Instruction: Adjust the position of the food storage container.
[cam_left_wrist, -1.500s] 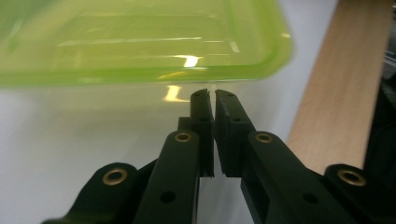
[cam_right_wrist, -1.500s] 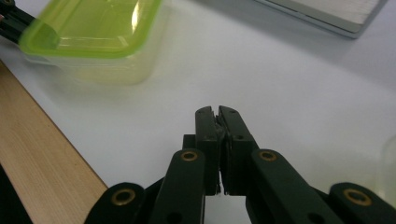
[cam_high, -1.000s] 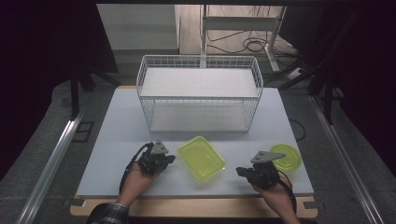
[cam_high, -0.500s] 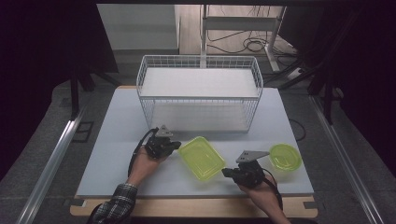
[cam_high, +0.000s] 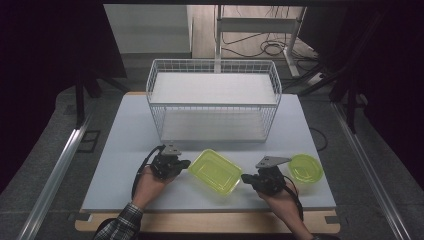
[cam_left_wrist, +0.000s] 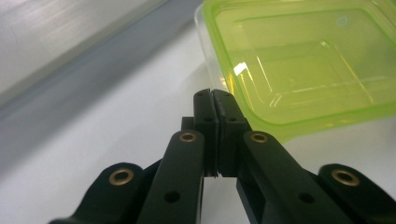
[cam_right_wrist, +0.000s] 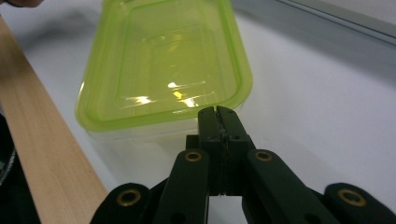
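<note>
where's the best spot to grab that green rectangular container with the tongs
Probably by the lid's overhanging rim at the two short ends of the green rectangular container. The left tongs and right tongs, both shut, already flank it there; the flat lid top offers nothing to pinch.

Rectangular container (cam_high: 216, 171) lies before the wire basket (cam_high: 214, 102), round bowl (cam_high: 305, 168) to its right

The left tongs (cam_high: 186, 163) point toward three o'clock with jaws pressed flat together, held in the left hand (cam_high: 150, 181). The right tongs (cam_high: 245, 178) point toward nine o'clock, jaws likewise together, gripped by the right hand (cam_high: 277, 195). Both forearms enter from six o'clock.
</note>
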